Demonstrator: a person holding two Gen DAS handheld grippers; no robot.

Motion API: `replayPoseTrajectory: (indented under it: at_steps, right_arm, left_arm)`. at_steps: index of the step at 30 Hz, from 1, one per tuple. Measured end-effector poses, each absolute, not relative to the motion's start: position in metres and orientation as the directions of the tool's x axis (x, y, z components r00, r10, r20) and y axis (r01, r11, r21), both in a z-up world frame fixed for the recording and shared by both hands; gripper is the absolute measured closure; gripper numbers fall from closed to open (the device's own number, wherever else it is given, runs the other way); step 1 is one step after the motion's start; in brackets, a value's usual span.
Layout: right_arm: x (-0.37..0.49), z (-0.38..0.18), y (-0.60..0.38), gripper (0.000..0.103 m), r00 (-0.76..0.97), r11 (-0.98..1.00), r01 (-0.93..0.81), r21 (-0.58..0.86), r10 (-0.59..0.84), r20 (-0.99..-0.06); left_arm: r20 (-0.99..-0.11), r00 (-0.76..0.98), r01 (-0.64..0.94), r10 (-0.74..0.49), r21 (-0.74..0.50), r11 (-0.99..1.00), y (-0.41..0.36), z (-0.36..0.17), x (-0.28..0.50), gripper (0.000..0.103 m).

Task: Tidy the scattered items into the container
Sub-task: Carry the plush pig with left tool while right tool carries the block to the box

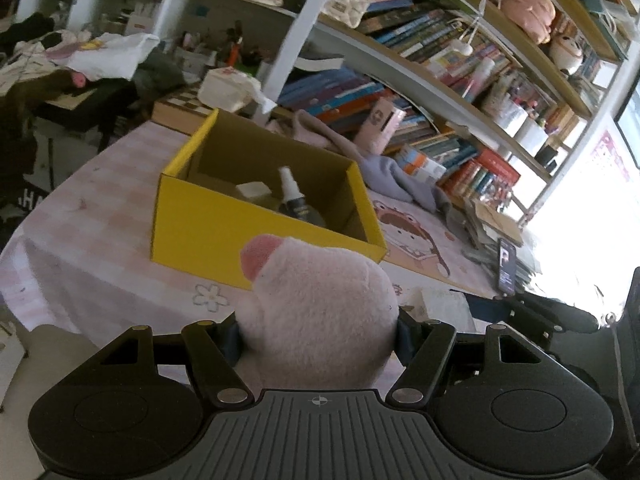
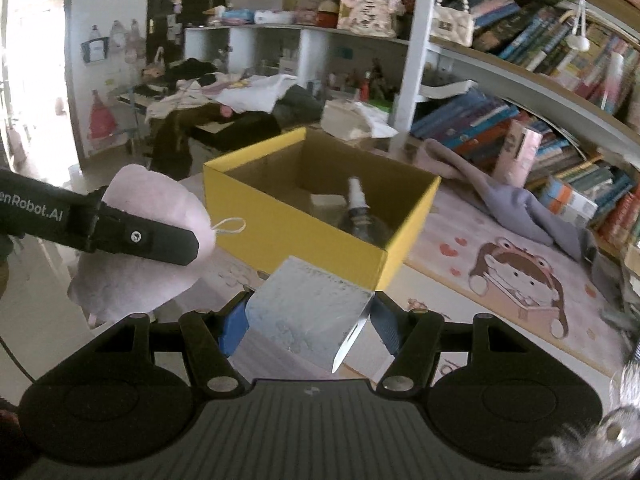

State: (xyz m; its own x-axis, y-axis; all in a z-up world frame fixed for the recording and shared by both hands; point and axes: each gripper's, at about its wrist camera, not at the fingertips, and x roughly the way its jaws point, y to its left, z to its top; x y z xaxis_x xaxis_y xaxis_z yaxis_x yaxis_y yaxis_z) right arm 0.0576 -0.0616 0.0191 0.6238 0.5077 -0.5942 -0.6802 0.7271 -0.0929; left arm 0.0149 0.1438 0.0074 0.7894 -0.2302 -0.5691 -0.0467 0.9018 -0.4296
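Observation:
A yellow cardboard box (image 1: 208,216) stands open on the table; it also shows in the right wrist view (image 2: 304,236). Inside lie a dark spray bottle (image 1: 291,196) and a small pale block (image 1: 254,191). My left gripper (image 1: 318,330) is shut on a pink plush toy (image 1: 320,304), held just short of the box's near wall; the toy (image 2: 152,240) and left gripper (image 2: 132,236) show at the left of the right wrist view. My right gripper (image 2: 308,320) is shut on a small white box (image 2: 304,308), near the yellow box's front corner.
A pink cartoon-print mat (image 2: 500,264) covers the table. A grey-purple cloth (image 1: 396,176) and a pink carton (image 1: 380,124) lie behind the box against shelves of books (image 1: 440,52). A phone (image 1: 506,266) stands at the right. A tissue pack (image 1: 228,88) sits behind.

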Motion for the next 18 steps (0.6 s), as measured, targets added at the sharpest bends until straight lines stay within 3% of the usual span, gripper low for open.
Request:
replayPoseTrajectory:
  at_steps: [18]
  right_arm:
    - [0.131, 0.031, -0.032, 0.041, 0.613, 0.676, -0.731, -0.098, 0.585, -0.531]
  left_arm:
    - [-0.530, 0.836, -0.068, -0.143, -0.359, 0.931, 0.162, 0.026, 0.074, 0.034]
